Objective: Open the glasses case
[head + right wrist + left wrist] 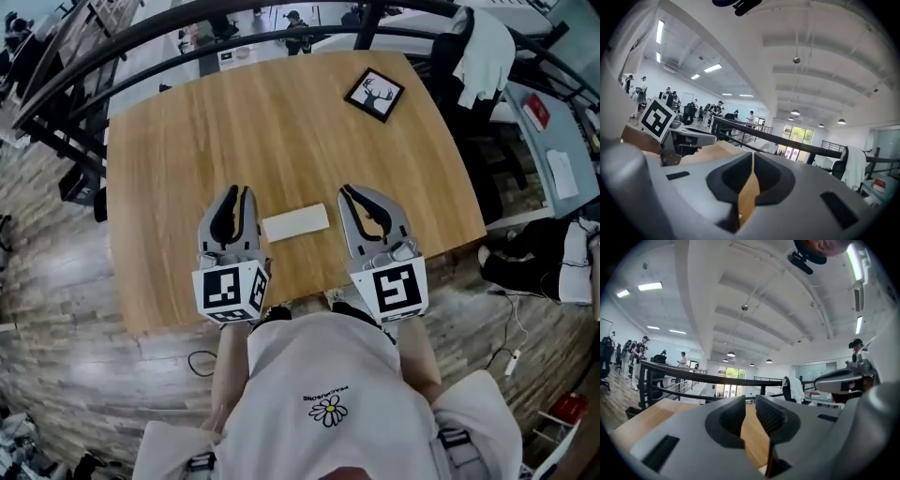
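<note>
The glasses case (295,223), a pale cream oblong, lies shut and flat on the wooden table (281,122) near its front edge. My two grippers rest on either side of it and point away from me. The left gripper (240,193) is just left of the case, its jaws a narrow gap apart with nothing between them (750,400). The right gripper (346,192) is just right of the case, jaws together and empty (753,157). Neither touches the case. The case does not show clearly in either gripper view.
A black-framed card with a deer picture (374,95) lies at the table's far right. A dark railing (122,56) curves behind the table. A chair draped in white cloth (486,47) and a desk stand to the right. My body is against the front edge.
</note>
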`<state>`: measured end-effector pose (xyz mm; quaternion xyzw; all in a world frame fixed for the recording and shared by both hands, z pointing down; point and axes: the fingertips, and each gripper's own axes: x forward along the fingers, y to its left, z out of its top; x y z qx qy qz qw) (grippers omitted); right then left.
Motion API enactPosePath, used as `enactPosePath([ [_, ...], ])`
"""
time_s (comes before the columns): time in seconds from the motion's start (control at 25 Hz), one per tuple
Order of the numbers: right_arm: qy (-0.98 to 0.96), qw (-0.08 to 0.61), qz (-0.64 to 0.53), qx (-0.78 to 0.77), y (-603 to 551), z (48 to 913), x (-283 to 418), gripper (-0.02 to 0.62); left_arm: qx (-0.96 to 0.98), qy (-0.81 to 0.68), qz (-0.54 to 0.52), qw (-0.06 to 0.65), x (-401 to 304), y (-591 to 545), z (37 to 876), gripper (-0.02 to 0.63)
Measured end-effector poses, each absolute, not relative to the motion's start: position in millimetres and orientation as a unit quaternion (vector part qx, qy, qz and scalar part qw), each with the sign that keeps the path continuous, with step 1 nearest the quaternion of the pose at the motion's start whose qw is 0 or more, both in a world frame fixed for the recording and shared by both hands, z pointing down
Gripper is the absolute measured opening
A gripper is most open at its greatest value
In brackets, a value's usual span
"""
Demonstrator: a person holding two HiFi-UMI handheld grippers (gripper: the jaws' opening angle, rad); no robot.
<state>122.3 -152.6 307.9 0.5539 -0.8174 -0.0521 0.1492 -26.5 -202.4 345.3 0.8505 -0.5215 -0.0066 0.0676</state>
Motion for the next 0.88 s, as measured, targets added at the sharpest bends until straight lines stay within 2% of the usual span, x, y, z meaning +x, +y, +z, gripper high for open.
enactPosePath([
  [0.16, -0.840, 0.147, -0.056, 0.520, -158.3, 308.3, 122.6, 0.014, 0.828, -0.554, 0.014, 0.088, -32.9, -196.0, 367.1, 0.067],
  [0.24, -0.850, 0.148, -0.053, 0.504, -159.5, 311.8, 122.0, 0.035, 0.824, -0.558, 0.015, 0.101, -34.7, -192.6, 378.0, 0.100],
  [0.32, -0.863, 0.150, -0.048, 0.479, -160.4, 320.8, 117.3, 0.095, 0.824, -0.554, 0.017, 0.121, -36.2, -189.1, 391.5, 0.153],
  [0.4, -0.878, 0.160, -0.036, 0.450, -160.3, 334.2, 111.0, 0.156, 0.827, -0.543, 0.024, 0.143, -36.4, -186.6, 409.7, 0.174],
  [0.56, -0.893, 0.206, -0.029, 0.398, -158.9, 363.4, 103.4, 0.208, 0.836, -0.507, 0.090, 0.190, -30.9, -178.3, 463.9, 0.189],
  [0.88, -0.890, 0.329, -0.054, 0.311, -160.0, 440.7, 97.9, 0.238, 0.803, -0.480, 0.152, 0.320, -28.7, -152.0, 554.3, 0.199],
])
